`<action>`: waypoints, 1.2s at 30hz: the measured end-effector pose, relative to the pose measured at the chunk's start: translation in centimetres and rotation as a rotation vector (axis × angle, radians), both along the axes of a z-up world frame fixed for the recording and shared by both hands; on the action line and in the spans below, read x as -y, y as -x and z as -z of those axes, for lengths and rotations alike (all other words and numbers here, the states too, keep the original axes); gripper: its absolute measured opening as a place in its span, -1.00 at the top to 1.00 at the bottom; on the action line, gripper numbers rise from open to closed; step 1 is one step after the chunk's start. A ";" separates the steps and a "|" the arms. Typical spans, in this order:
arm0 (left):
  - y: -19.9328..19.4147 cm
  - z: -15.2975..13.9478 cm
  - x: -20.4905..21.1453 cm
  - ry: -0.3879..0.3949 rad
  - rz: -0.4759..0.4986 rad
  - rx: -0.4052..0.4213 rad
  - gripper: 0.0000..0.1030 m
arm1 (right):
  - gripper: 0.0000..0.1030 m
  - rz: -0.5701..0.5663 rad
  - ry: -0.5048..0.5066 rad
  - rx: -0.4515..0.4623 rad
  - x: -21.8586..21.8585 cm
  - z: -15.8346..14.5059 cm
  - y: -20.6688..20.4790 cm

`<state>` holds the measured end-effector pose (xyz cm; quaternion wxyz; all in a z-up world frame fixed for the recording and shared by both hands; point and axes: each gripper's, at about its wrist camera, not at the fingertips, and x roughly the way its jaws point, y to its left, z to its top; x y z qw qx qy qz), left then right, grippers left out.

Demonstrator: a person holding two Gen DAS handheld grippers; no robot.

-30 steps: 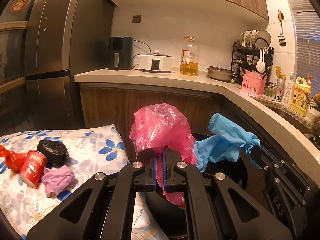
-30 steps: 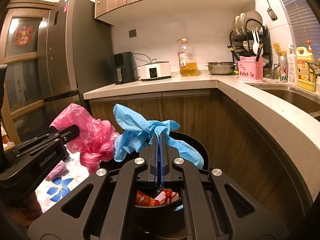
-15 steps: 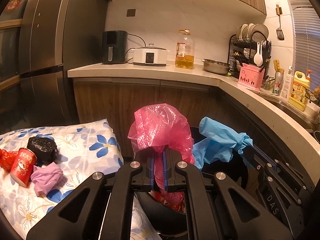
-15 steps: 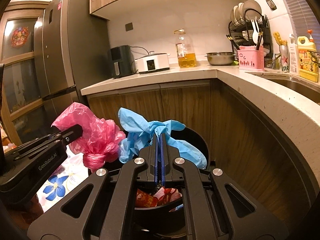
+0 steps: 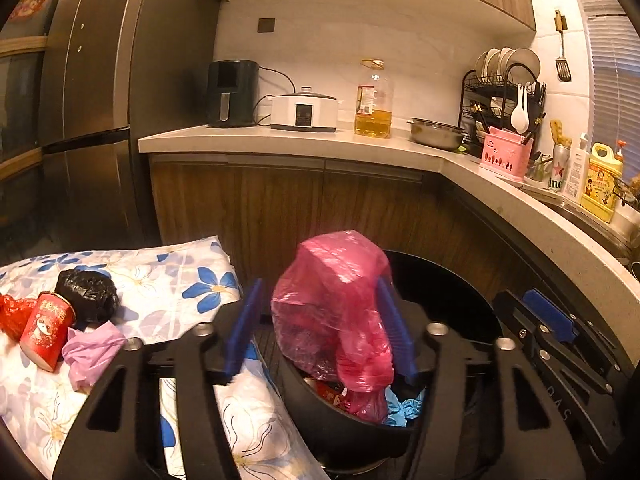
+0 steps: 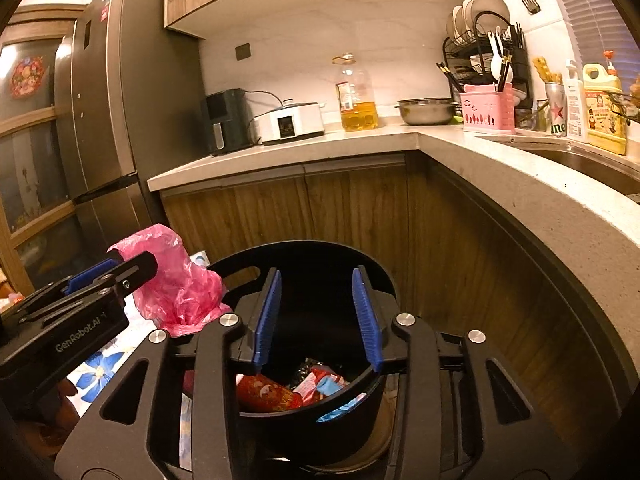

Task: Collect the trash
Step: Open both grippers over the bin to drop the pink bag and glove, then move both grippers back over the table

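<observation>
A black trash bin (image 5: 448, 292) (image 6: 312, 264) stands by the wooden cabinets, holding red wrappers and a blue glove (image 5: 404, 408). My left gripper (image 5: 320, 332) is open over the bin; a pink plastic bag (image 5: 336, 304) sits loose between its blue pads, drooping into the bin. The bag also shows in the right wrist view (image 6: 176, 284). My right gripper (image 6: 316, 316) is open and empty above the bin. On the floral cloth (image 5: 168, 280) lie a red cup (image 5: 46, 332), a black bag ball (image 5: 86, 292), purple crumpled plastic (image 5: 92, 350) and red plastic (image 5: 12, 316).
The countertop (image 6: 500, 172) curves around the bin on the right, with a sink and bottles. A fridge (image 5: 92, 120) stands at the left. Appliances, an oil bottle (image 5: 372, 100) and a dish rack sit on the counter.
Both grippers have opened. The blue glove has dropped from the right gripper into the bin. The pink bag is released and sags between the left gripper's pads.
</observation>
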<state>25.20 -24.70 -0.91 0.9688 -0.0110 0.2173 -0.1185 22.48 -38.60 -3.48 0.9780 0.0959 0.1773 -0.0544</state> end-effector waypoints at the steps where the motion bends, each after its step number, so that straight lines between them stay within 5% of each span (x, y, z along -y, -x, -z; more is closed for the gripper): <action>1: 0.1 0.0 -0.1 -0.001 -0.007 0.005 -0.26 | 0.20 0.001 0.000 -0.001 0.1 0.0 0.0; 26: 1.5 -0.3 -2.2 0.015 -0.054 0.004 -0.60 | 0.15 0.011 0.032 -0.009 -0.7 -0.6 1.0; 36: 3.8 -0.2 -4.6 -0.013 -0.094 -0.005 -0.76 | -0.06 -0.015 0.056 -0.018 -3.0 -1.5 2.9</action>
